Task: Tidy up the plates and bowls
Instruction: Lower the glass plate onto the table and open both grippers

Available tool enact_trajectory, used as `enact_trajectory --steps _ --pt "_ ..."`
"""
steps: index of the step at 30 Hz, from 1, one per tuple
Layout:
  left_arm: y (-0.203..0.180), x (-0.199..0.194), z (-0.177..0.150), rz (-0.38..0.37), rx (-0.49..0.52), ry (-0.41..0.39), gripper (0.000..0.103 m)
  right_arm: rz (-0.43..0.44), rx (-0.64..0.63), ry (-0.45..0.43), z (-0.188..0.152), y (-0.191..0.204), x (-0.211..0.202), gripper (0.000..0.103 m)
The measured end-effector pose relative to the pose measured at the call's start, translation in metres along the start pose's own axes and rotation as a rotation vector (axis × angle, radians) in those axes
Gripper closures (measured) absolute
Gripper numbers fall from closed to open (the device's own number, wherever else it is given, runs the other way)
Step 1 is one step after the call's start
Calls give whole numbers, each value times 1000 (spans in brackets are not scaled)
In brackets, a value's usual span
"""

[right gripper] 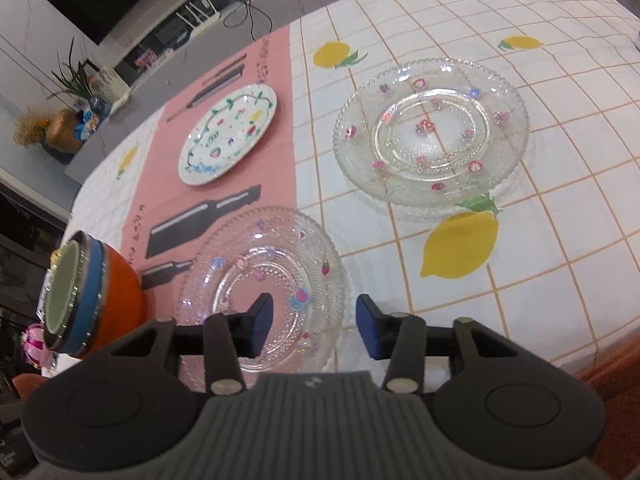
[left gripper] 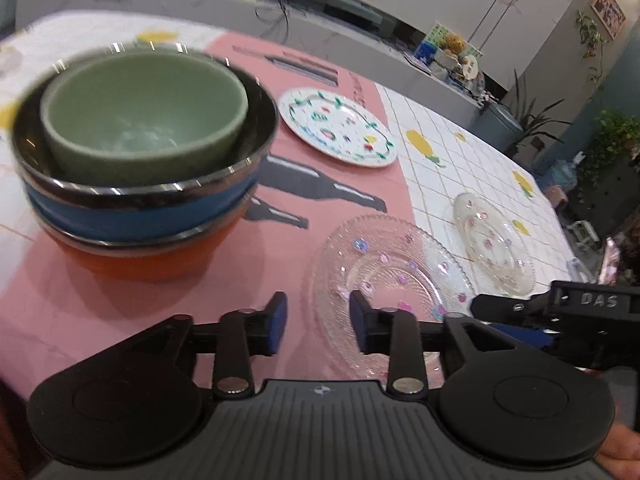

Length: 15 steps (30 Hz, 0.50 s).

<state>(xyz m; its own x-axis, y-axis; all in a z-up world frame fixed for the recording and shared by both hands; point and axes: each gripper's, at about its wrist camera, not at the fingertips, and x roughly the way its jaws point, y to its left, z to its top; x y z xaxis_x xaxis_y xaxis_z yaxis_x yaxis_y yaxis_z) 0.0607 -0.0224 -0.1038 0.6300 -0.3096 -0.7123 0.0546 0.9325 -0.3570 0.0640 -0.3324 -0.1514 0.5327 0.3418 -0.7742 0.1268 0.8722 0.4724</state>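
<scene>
A green bowl [left gripper: 140,116] sits nested in a blue bowl [left gripper: 136,212], which sits in an orange bowl [left gripper: 148,260], on the pink runner at the left; the stack shows at the left edge of the right wrist view [right gripper: 96,300]. A clear glass plate [left gripper: 392,276] [right gripper: 260,280] lies just ahead of both grippers. A white painted plate [left gripper: 340,128] [right gripper: 228,132] lies farther back. Another clear glass plate [left gripper: 496,244] [right gripper: 432,136] lies to the right. My left gripper [left gripper: 318,322] is open and empty. My right gripper [right gripper: 314,328] is open and empty, low over the near plate's right edge.
The table wears a white checked cloth with lemons [right gripper: 460,248] and a pink runner [left gripper: 240,280]. The right gripper's body [left gripper: 560,312] shows at the right of the left wrist view. The table's near edge [right gripper: 600,360] runs at the lower right.
</scene>
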Motion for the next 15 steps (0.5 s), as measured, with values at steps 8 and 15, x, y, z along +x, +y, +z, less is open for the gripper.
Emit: enact_trajectory --steps 8,15 --pt "-20 -27 3 -48 76 -73 51 -35 -49 -136 -4 12 -25 46" --pt "-30 -35 25 -64 57 -106 49 -105 -128 -252 -2 30 -40 40"
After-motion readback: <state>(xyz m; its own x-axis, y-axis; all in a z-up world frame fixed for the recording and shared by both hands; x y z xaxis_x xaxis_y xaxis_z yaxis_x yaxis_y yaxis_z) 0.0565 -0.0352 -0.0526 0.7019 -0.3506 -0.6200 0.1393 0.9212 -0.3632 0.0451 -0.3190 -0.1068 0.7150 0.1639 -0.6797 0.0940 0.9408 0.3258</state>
